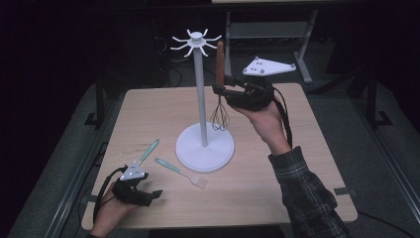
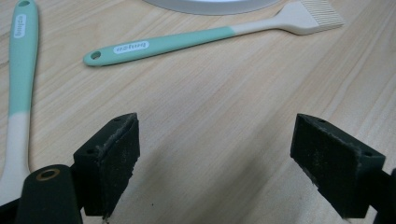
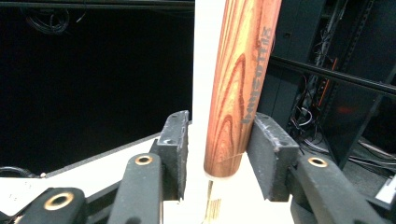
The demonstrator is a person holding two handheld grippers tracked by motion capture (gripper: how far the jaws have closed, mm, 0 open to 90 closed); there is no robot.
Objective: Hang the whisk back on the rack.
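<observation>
I use the white stand [image 1: 204,141] as my marker. It is a round white base with a tall thin pole, and little hook arms stick out at the top like spider legs. It stands on the wooden table [image 1: 148,109], near the middle.

My right gripper [image 1: 220,90] is up in the air, just to the right of the stand's pole. It holds a whisk [image 1: 220,84]. The whisk has a brown wooden handle that points up, and its wire end hangs down over the right side of the stand's base. In the right gripper view, the handle [image 3: 238,88] sits between the two black jaws. The right jaw presses on it. On the left side I see a thin gap, so I cannot tell if that jaw touches too. The white pole is right behind the handle.

My left gripper [image 1: 154,194] is low, in front of the stand and to its left, close to the near edge of the table. Its jaws are wide apart and hold nothing. In the left gripper view I see bare wood between them.

Two tools lie flat on the table near the stand's base. A brush [image 2: 205,35] with a green handle lies just in front of the base. A green spatula [image 1: 147,151] lies to the left of the brush.
</observation>
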